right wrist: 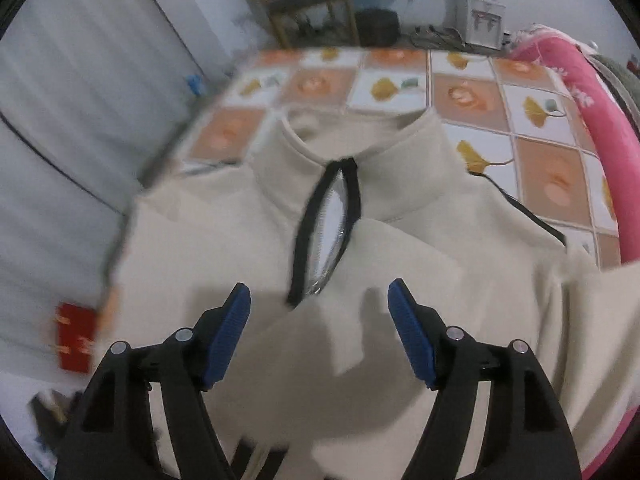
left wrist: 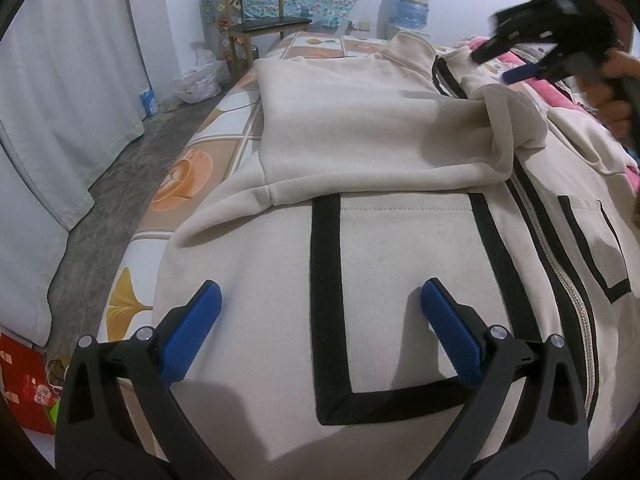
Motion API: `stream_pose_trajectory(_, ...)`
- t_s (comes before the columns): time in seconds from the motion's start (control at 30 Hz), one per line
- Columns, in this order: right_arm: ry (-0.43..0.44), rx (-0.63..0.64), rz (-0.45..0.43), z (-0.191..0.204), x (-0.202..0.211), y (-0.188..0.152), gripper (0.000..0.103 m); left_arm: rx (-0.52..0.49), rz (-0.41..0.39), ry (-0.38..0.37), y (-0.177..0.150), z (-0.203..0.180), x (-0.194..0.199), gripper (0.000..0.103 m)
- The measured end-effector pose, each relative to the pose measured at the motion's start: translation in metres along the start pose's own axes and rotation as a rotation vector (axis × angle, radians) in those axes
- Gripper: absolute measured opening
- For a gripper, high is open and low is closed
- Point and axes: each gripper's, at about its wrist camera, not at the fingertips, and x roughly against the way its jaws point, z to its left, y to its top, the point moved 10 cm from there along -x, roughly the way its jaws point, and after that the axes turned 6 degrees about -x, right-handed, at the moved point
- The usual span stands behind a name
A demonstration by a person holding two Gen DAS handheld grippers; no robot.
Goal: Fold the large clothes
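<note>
We see a bed covered with a tiled sheet of orange, brown and white squares printed with yellow leaves [right wrist: 460, 92], and spread over most of it lies the large cream fleece jacket with black trim and a front zipper [left wrist: 400, 248]. In the left wrist view the jacket fills the picture from six o'clock up to about one o'clock, its collar [right wrist: 380, 148] at the far end. One cream sleeve [left wrist: 360, 132] lies folded across the chest, its cuff end bunched just beside the zipper at about two o'clock. A black-outlined patch pocket [left wrist: 400, 300] sits below the sleeve.

At eleven o'clock beyond the bed stands a wooden chair with a dark seat [left wrist: 264, 16].

Our left gripper [left wrist: 320, 308] hovers over the pocket with its blue-padded tongs wide and nothing between them. Our right gripper [right wrist: 320, 312], blurred at two o'clock in the left view, points down at the chest below the collar, its tongs wide too and empty.
</note>
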Motion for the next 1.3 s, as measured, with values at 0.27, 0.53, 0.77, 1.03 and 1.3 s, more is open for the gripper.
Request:
stream_pose_trajectory(0.27, -0.023, -0.004, -0.041, -0.008, 0.008, -0.011, 0.021, 0.000, 0.001, 0.001, 0.000, 0.000, 0.001, 0.097)
stream_pose_trajectory(0.53, 0.177, -0.175, -0.346, -0.057, 0.140, -0.056, 0.015, -0.003, 0.000, -0.002, 0.001, 0.000, 0.000, 0.097)
stream_pose_trajectory(0.77, 0.165, -0.428, -0.252, -0.128, 0.133, -0.135, 0.017, -0.004, 0.001, -0.003, 0.001, 0.000, 0.000, 0.097)
stream_pose_trajectory(1.03, 0.148, -0.239, -0.136, -0.053, 0.082, -0.047, 0.055, -0.001, 0.005, 0.002, 0.001, 0.000, -0.001, 0.097)
stream_pose_trajectory(1.3, -0.064, -0.150, 0.066, -0.033, -0.026, -0.012, 0.030, 0.003, 0.008, 0.007, 0.002, -0.001, -0.001, 0.097)
